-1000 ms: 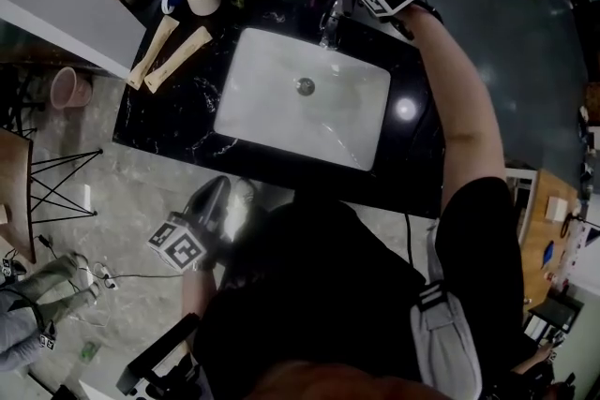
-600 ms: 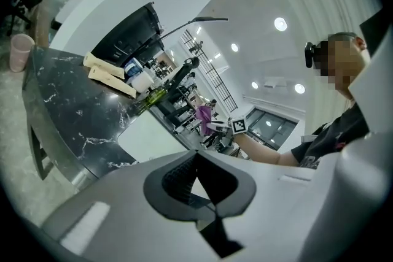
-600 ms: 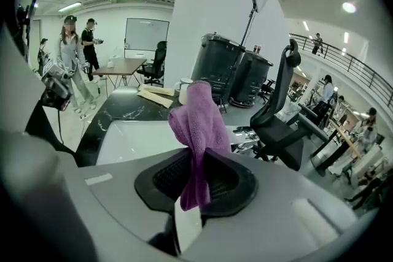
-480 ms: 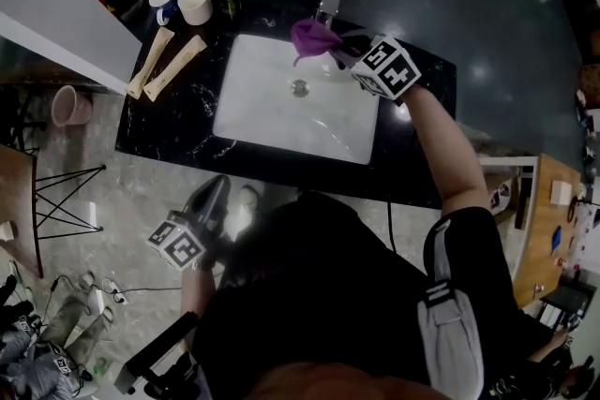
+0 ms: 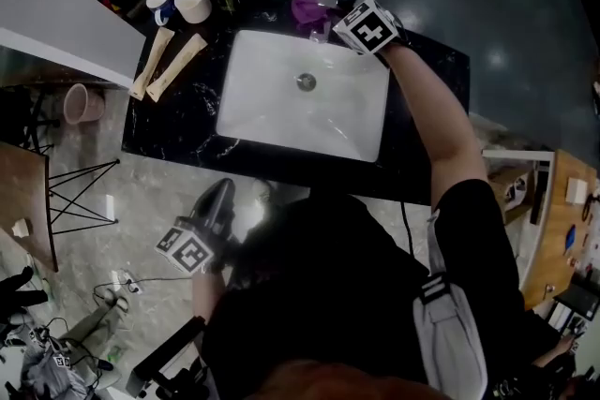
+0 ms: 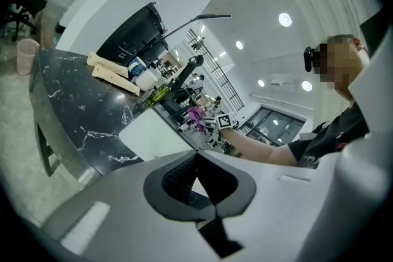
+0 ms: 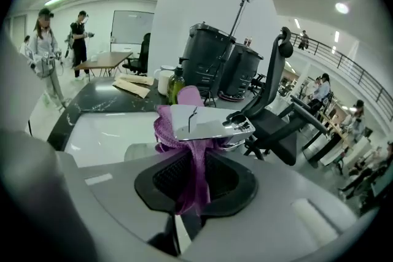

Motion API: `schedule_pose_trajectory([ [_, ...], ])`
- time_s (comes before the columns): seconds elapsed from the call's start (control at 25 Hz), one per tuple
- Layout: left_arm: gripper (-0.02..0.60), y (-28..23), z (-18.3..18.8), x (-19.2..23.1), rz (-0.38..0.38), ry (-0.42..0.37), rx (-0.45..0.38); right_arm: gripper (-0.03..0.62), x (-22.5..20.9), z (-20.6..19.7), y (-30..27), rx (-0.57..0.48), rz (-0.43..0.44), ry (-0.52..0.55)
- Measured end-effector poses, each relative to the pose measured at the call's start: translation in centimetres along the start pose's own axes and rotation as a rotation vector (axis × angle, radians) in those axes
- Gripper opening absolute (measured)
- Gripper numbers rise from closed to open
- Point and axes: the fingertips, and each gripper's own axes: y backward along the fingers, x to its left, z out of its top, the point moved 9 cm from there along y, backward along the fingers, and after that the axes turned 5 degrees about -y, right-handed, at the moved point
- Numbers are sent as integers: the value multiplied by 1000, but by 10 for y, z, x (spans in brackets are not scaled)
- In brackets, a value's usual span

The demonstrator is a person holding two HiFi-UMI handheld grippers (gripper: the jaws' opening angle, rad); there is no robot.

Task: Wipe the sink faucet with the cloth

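wiping in hand: right gripper [image 7: 196,162] jaws grip the purple cloth [image 7: 164,132], laid against the faucet [image 7: 209,123] at the far edge of the sink [image 7: 104,132]. next: rub it along the spout. left gripper [image 6: 196,159] jaws closed, empty.

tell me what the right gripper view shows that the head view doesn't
Only the right gripper view: the purple cloth pinched in the right gripper and bunched against the faucet under its flat chrome top, plus people standing in the background.
Only the head view: the left gripper held off the counter near the person's body, the sink drain, and a pink bucket on the floor.
Both: the cloth, the faucet and the white sink.
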Motion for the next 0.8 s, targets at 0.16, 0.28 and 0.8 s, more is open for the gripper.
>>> schedule_pose_trajectory([
  [0.16, -8, 3, -3, 1, 18, 10, -16, 72, -3, -2, -1, -30, 3, -11],
  [0.28, -8, 1, -2, -2, 7, 3, -18, 72, 7, -6, 3, -35, 28, -42],
  [0.8, -8, -14, -7, -10, -32, 0, 5, 71, 91, -68, 23, -11, 110, 86],
])
